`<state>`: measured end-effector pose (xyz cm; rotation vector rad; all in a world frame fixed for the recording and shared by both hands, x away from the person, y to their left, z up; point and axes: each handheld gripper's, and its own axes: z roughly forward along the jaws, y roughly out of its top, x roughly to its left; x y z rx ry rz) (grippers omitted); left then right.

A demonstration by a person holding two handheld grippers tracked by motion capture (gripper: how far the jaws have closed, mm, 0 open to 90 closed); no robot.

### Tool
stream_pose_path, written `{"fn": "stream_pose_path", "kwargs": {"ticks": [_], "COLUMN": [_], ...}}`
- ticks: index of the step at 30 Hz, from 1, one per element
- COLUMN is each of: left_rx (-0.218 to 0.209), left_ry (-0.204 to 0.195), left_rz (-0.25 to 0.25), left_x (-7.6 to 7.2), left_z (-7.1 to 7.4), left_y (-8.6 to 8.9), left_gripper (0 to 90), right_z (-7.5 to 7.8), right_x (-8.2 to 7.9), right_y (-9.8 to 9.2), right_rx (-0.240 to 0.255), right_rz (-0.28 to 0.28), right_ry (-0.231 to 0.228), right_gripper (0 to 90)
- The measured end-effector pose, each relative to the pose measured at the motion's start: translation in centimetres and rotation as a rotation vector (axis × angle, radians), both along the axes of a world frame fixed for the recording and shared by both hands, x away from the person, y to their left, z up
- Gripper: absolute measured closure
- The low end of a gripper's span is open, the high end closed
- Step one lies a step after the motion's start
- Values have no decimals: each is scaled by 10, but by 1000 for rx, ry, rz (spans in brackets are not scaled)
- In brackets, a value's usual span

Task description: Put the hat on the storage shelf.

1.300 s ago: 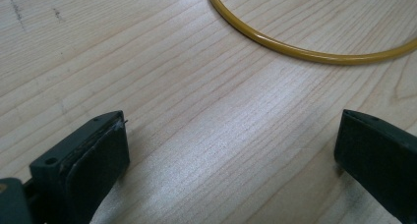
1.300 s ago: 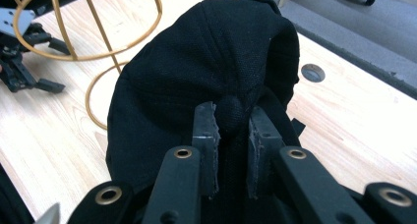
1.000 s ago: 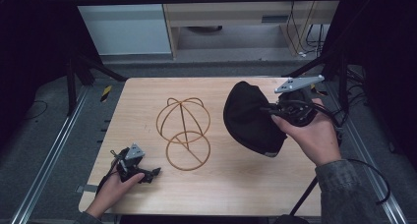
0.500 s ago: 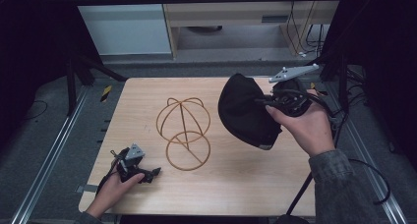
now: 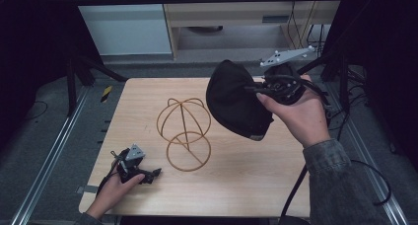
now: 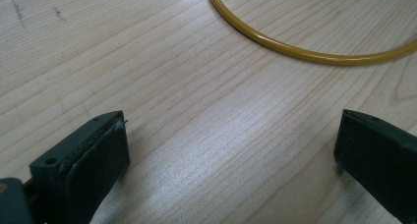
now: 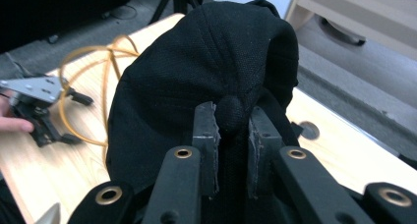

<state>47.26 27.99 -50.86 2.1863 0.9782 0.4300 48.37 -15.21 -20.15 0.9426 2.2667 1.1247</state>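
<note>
From above we see our right tongs (image 5: 254,90) clamped on a black cap (image 5: 235,105), held above the bench (image 5: 246,180) at two o'clock from the wire stand (image 5: 185,133).

Along our left tongs (image 6: 231,150), the jaws gape wide, empty.

Along our right tongs (image 7: 231,135), the pads pinch the cap's fabric.

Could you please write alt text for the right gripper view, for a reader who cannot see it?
The right gripper pinches a fold of a black cap between its two fingers. Behind the cap, on a wooden table, stands a yellow wire stand, with the left gripper beside it.
</note>
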Motion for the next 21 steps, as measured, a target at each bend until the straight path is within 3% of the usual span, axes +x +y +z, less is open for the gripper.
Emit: {"fn": "stream_pose_path", "kwargs": {"ticks": [21], "left_rx": [-2], "left_ry": [-1], "left_rz": [2], "left_x": [0], "left_z": [0], "left_y": [0], "left_gripper": [0], "right_z": [15], "right_x": [-15], "right_y": [29], "right_rx": [31], "right_rz": [108], "right_ry": [-26], "right_gripper": [778]}}
